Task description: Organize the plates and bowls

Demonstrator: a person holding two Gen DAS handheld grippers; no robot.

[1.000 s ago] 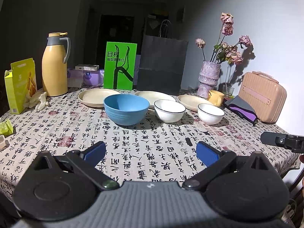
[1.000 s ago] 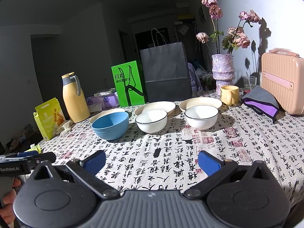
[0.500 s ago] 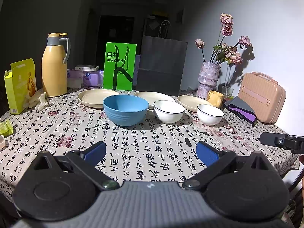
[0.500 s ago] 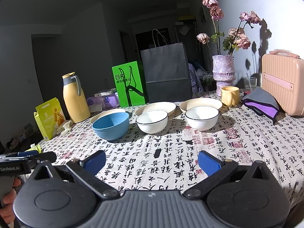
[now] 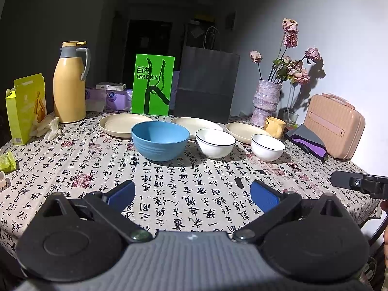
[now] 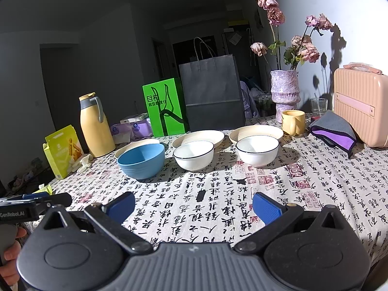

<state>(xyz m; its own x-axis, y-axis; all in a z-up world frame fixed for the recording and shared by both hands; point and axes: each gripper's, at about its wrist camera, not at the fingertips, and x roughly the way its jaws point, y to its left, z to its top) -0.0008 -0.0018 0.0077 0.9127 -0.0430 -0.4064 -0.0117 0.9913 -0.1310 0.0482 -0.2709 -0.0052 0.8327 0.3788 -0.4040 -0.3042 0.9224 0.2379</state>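
Observation:
A blue bowl (image 5: 160, 140) (image 6: 141, 161) and two white bowls with dark rims (image 5: 215, 143) (image 5: 268, 147) stand in a row mid-table. Behind them lie three cream plates (image 5: 122, 125) (image 5: 196, 124) (image 5: 245, 132). In the right wrist view the white bowls (image 6: 194, 155) (image 6: 257, 150) sit ahead of the cream plates (image 6: 198, 138) (image 6: 255, 132). My left gripper (image 5: 192, 195) hangs open over the near tablecloth, empty. My right gripper (image 6: 194, 205) is also open and empty, well short of the bowls.
A yellow thermos (image 5: 69, 82), yellow carton (image 5: 25, 108), green box (image 5: 152, 87), dark paper bag (image 5: 206, 87), vase of dried flowers (image 5: 265, 101), yellow mug (image 5: 275, 127), folded cloth (image 5: 309, 141) and pink case (image 5: 335, 127) ring the back of the table (image 5: 194, 177). A hand (image 6: 9, 254) holds the other gripper at left.
Both views have drawn back and tilted slightly; the bowls look a little farther away. Nothing on the table has moved and both grippers remain open.

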